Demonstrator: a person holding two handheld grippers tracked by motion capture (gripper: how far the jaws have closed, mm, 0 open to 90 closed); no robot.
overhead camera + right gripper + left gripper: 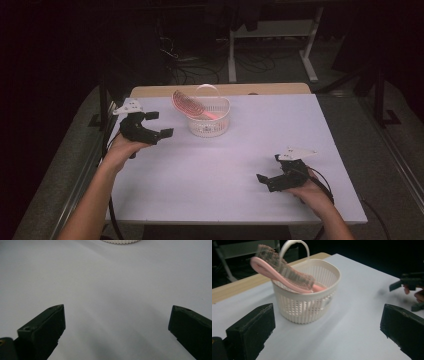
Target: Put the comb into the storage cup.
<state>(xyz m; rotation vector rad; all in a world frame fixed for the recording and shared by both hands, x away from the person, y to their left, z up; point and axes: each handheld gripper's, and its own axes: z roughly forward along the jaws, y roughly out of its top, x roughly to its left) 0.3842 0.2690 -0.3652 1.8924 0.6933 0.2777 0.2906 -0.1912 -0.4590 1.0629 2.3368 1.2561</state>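
while one pink hairbrush (pixel 284 272) leans in the white slotted basket (pixel 312 307), its long axis runs on a slant: in the left gripper view the handle end sinks into the basket at the lower right and the bristle head sticks up and out over the rim toward the upper left. the brush has a pale pink frame and a translucent, brownish pad of fine bristles facing up. in the high view the hairbrush (pixel 190 105) head tilts toward the table's left rear. the basket (pixel 209 124) is a single oval one, with thin vertical slots and one arched white handle standing upright, and it sits on the white table (pixel 220 170) toward the far edge, left of centre. the left gripper (pixel 161 125) hangs just left of the basket, apart from it, jaws spread wide and holding nothing. the right gripper (pixel 263 181) is well apart, near the front right of the table, jaws likewise wide apart over bare tabletop. two grippers, one basket, one brush.
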